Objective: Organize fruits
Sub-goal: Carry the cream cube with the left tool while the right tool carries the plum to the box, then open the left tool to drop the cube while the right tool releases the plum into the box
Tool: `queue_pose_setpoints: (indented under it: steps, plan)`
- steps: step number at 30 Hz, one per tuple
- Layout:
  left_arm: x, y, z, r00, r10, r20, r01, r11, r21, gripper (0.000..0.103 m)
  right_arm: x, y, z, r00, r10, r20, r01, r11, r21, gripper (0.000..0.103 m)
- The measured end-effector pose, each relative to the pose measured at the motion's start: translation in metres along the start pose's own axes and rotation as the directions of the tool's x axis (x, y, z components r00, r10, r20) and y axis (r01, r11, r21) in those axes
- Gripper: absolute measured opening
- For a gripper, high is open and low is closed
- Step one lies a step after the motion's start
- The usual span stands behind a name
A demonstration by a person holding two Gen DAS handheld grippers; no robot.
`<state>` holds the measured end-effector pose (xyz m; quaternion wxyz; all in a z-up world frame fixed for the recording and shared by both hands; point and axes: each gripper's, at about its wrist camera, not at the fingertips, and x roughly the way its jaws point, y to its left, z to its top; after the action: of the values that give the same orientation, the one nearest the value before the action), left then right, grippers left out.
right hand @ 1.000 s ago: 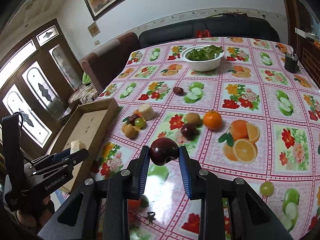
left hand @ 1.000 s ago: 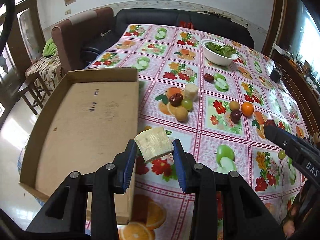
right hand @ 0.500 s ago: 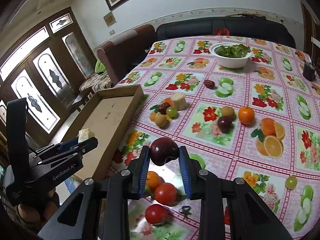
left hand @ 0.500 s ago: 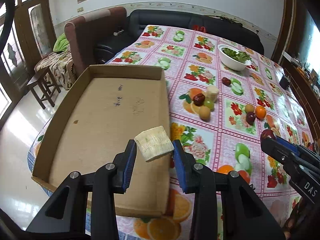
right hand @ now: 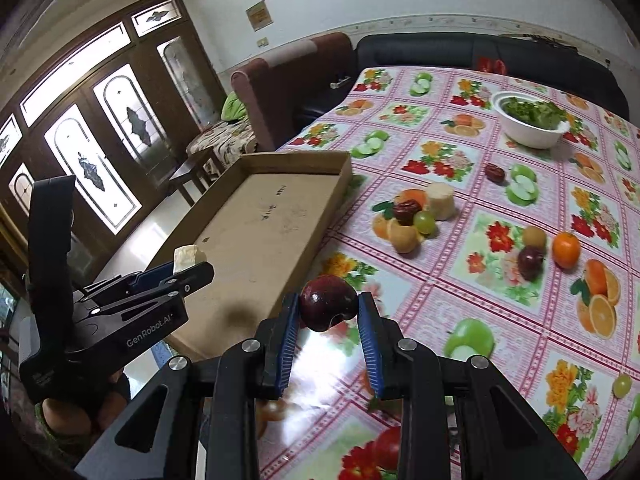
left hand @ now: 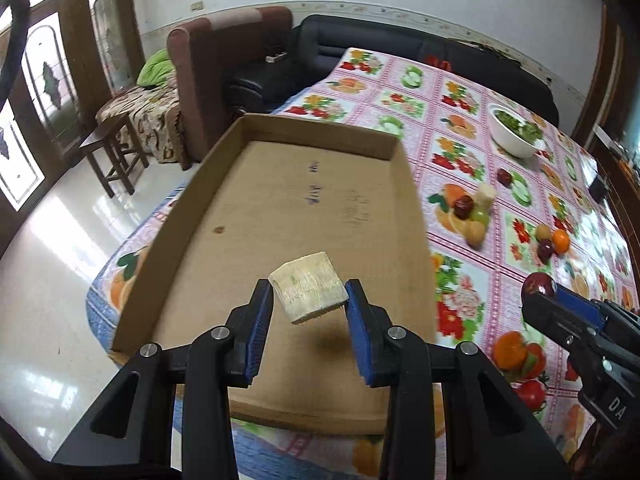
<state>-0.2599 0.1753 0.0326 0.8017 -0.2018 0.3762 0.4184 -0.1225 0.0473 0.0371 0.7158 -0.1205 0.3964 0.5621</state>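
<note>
Left wrist view: the left gripper (left hand: pixel 308 300) pinches a pale, cut fruit chunk (left hand: pixel 307 293) between its blue pads, and the piece now hangs over the near end of the cardboard tray (left hand: pixel 200 216). A second ago that same chunk hung over the flowered tablecloth (left hand: pixel 452 152) with the tray off to the left; now the bare tray floor fills the middle of the picture and a soft shadow lies on it under the chunk. At the right edge the right gripper (left hand: pixel 540 290) shows side-on, clamped on a dark red fruit (left hand: pixel 539 286), nearer the tray than before

Right wrist view: the right gripper (right hand: pixel 329 308) squeezes the dark red fruit (right hand: pixel 328 300) between its pads, held above the cloth just beside the tray's (right hand: pixel 256 224) near right corner. A second ago the fruit hung over the middle of the table, far from the tray. The left gripper (right hand: pixel 188 266) is seen from the side, above the tray's near end, with the pale chunk (right hand: pixel 188 256) poking up from its grip. Loose fruit remains on the cloth: a small cluster (right hand: pixel 416 216) and an orange (right hand: pixel 566 249)

Judged from this, both pieces have been carried to the tray; the chunk looks ready to be set down, the red fruit still needs to cross the wall
</note>
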Motion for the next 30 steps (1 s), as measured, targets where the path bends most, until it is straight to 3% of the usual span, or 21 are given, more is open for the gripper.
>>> queue_pose_setpoints:
  steps: [17,26,30]
  plan:
    - [0.02,0.054,0.003,0.998,0.034,-0.047,-0.038,0.996,-0.085,0.035,0.069,0.071,0.003,0.984,0.114,-0.133,-0.129,0.985,-0.11,0.029]
    - [0.044,0.053,-0.003,0.993,0.045,-0.113,-0.053,0.996,-0.066,0.035,0.107,0.089,-0.006,0.969,0.103,-0.226,-0.141,0.977,-0.16,0.03]
    - [0.05,0.05,-0.005,0.99,0.067,-0.124,-0.073,0.996,-0.044,0.036,0.11,0.092,-0.005,0.973,0.076,-0.218,-0.119,0.974,-0.19,0.031]
